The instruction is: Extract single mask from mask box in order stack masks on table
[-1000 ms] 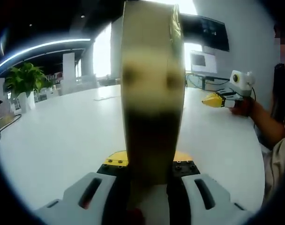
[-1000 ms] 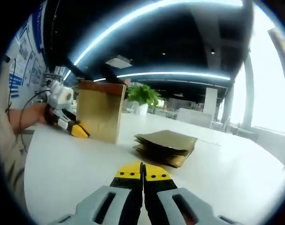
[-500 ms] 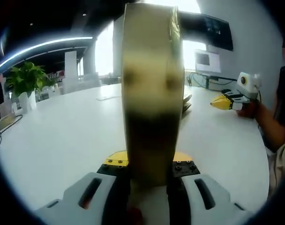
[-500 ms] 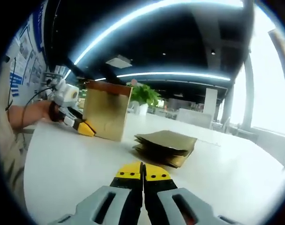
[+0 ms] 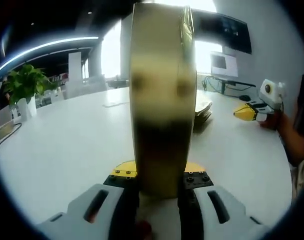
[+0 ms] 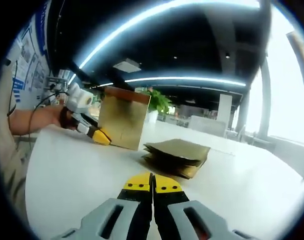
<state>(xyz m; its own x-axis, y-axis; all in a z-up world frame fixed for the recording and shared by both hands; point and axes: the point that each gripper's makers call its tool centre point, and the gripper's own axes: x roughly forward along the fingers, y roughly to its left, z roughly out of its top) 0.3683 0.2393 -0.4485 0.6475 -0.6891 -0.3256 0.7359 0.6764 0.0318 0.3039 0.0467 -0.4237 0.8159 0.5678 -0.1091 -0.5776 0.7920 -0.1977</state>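
Observation:
My left gripper (image 5: 159, 174) is shut on the gold mask box (image 5: 162, 95), which stands upright between its jaws and fills the middle of the left gripper view. In the right gripper view the same box (image 6: 124, 123) sits on the white table (image 6: 71, 180), with the left gripper (image 6: 100, 136) on its left side, held by a person's hand. Just right of the box lies a stack of flat gold mask packets (image 6: 177, 157), also seen past the box's edge (image 5: 202, 109). My right gripper (image 6: 153, 180) is shut on nothing, low over the table in front of the stack; its yellow tips (image 5: 247, 113) show at far right.
A potted plant (image 5: 21, 86) stands at the table's far left edge. Monitors and cables (image 5: 224, 65) sit at the back. A person's forearm (image 6: 29, 121) reaches in from the left. White table surface (image 5: 76, 135) stretches wide around the box.
In the right gripper view the left gripper and the box have slid right, closer to the packet stack. The right gripper has stayed still and shut.

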